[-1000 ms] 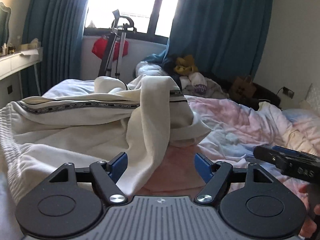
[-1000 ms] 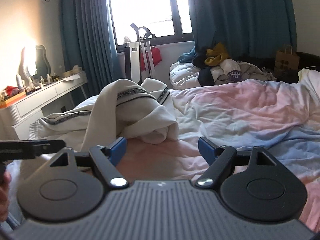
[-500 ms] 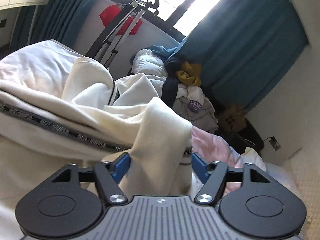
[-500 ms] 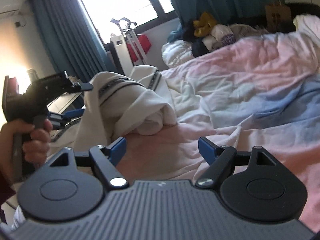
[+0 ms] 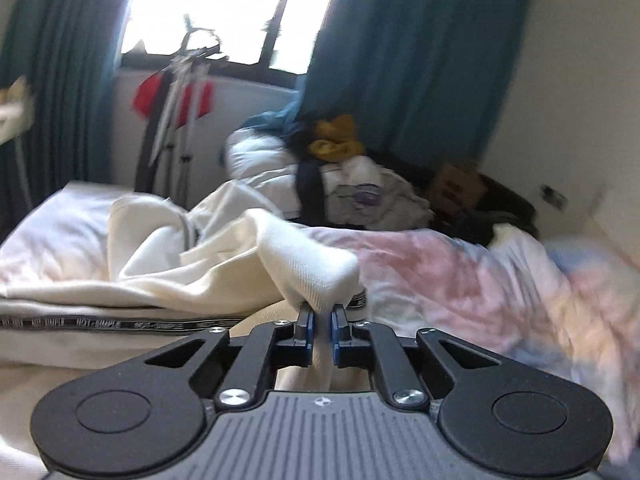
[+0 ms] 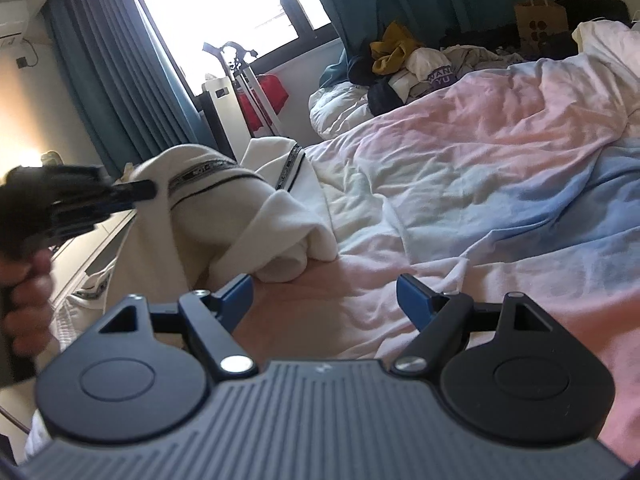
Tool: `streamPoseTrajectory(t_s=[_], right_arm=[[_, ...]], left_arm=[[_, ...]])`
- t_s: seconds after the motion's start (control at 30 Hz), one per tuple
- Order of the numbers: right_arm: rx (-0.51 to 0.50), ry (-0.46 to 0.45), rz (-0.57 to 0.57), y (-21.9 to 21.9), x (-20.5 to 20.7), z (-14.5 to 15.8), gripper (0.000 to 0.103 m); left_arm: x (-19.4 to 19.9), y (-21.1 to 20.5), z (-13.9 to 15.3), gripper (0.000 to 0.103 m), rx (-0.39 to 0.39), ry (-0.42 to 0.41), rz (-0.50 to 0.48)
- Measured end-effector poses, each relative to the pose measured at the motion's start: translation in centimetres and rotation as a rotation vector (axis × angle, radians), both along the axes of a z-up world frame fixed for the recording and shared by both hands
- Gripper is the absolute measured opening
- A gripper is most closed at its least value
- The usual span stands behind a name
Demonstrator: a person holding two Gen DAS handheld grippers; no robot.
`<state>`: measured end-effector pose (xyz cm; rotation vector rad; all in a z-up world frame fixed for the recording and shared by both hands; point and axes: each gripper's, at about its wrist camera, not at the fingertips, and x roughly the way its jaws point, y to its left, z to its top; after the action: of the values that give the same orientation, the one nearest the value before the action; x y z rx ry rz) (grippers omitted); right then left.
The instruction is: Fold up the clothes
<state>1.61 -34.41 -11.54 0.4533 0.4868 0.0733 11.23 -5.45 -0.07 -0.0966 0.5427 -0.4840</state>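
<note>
A cream garment (image 5: 224, 264) with a black lettered stripe lies crumpled on the bed, one fold raised.

Bed (image 6: 500, 168) with rumpled pink, white and pale blue duvet fills view ahead of right tongs (image 6: 325, 294). Cream garment (image 6: 224, 216) with black printed stripe lies heaped directly on bed, ahead and left of right tongs, bottom fold just beyond left fingertip. One fold rises from heap into left tongs (image 5: 319, 318). White bedding (image 5: 52, 236) under garment, left of left tongs.
</note>
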Motion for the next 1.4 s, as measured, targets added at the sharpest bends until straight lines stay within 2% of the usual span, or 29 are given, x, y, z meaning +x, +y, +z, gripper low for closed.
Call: streamPoseTrajectory(t_s=[0.07, 0.13, 0.23, 0.3, 0.47, 0.57, 0.7, 0.77, 0.9, 1.1, 1.2, 1.27, 1.37, 1.4], right_arm=[[-0.006, -0.005, -0.008, 0.0, -0.3, 0.2, 0.081], [-0.013, -0.005, -0.017, -0.1, -0.5, 0.4, 0.081], [-0.017, -0.002, -0.027, -0.2, -0.7, 0.5, 0.081], [-0.014, -0.002, -0.029, -0.2, -0.8, 0.6, 0.081], [-0.026, 0.008, -0.020, 0.0, -0.8, 0.4, 0.081], [-0.028, 0.016, -0.006, 0.2, -0.7, 0.3, 0.081], [-0.030, 0.011, 0.012, 0.4, -0.6, 0.4, 0.081], [-0.027, 0.010, 0.014, 0.5, -0.6, 0.4, 0.081], [0.001, 0.025, 0.005, 0.2, -0.7, 0.3, 0.081], [0.085, 0.040, -0.037, -1.0, -0.6, -0.2, 0.081], [0.124, 0.048, -0.048, -1.4, -0.7, -0.5, 0.081], [0.138, 0.052, -0.046, -1.5, -0.6, -0.7, 0.081], [0.133, 0.067, -0.036, -1.2, -0.1, -1.1, 0.081], [0.130, 0.075, -0.031, -1.1, 0.2, -1.3, 0.081]], left_arm=[[-2.4, -0.3, 0.3, 0.005, 0.020, -0.016, -0.058], [-4.7, -0.4, -0.6, 0.005, 0.024, 0.005, -0.120], [-7.3, -0.5, -3.4, 0.005, 0.047, 0.060, -0.158], [-7.9, -0.2, -5.9, 0.005, 0.037, 0.118, -0.159], [-7.4, -0.8, -11.0, 0.005, 0.069, 0.232, -0.172], [-7.0, -1.3, -12.0, 0.005, 0.125, 0.239, -0.183], [-7.4, -0.7, -11.5, 0.007, 0.093, 0.197, -0.183], [-7.7, -0.6, -10.7, 0.014, 0.060, 0.192, -0.187], [-7.9, 0.7, -9.1, 0.026, -0.054, 0.184, -0.188], [-5.5, 3.7, -6.3, 0.032, -0.253, 0.187, -0.143], [-3.5, 5.4, -3.8, 0.045, -0.333, 0.147, -0.098], [-0.7, 5.7, -2.2, 0.049, -0.330, 0.133, -0.046], [5.5, 5.6, -0.9, 0.056, -0.256, 0.135, 0.039], [8.4, 5.4, -1.0, 0.057, -0.229, 0.175, 0.067]])
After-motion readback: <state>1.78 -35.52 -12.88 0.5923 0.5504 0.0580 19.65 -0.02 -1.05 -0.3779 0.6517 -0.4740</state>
